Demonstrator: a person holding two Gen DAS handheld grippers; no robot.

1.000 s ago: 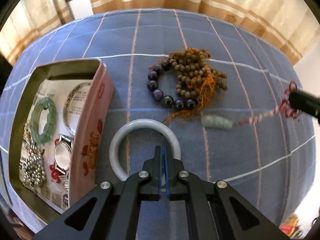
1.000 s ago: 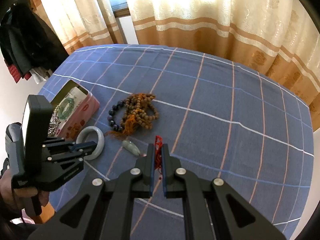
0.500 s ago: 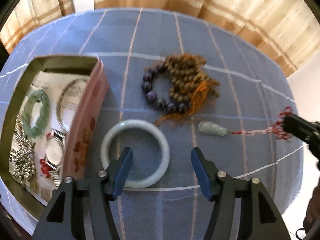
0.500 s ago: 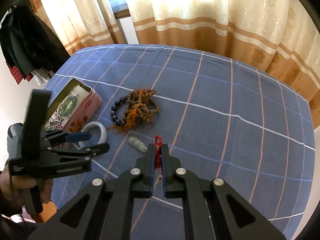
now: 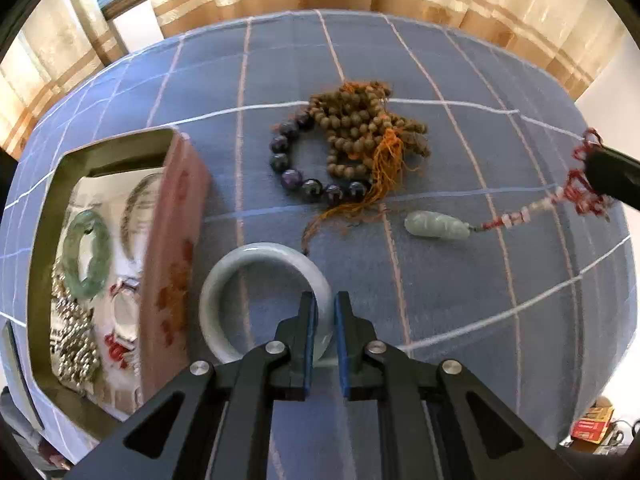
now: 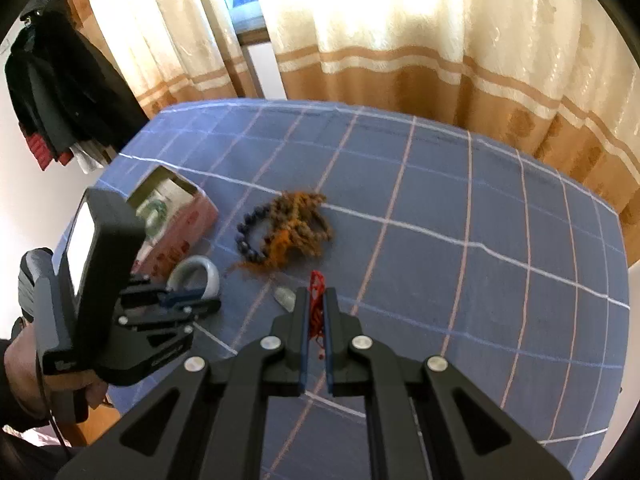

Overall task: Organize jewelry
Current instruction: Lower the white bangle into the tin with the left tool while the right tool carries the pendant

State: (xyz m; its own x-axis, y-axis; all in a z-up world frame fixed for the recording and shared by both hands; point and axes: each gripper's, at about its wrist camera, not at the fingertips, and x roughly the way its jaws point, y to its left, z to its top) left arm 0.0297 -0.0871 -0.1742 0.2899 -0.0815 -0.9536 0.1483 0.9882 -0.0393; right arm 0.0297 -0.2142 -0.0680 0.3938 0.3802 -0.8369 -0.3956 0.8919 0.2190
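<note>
Now your left gripper (image 5: 323, 312) pinches the pale bangle (image 5: 256, 276) just beside the pink box (image 5: 176, 264), so lift it slowly over the wall, while your right gripper (image 6: 316, 312) pinches the red cord (image 6: 317, 300).

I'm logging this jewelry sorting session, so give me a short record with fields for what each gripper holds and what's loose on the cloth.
left gripper: shut on pale jade bangle
right gripper: shut on red knotted cord of carved green pendant
box: open pink tin, jewelry inside
loose on blue checked cloth: dark purple bead bracelet, brown wooden bead strand with orange tassel
</note>
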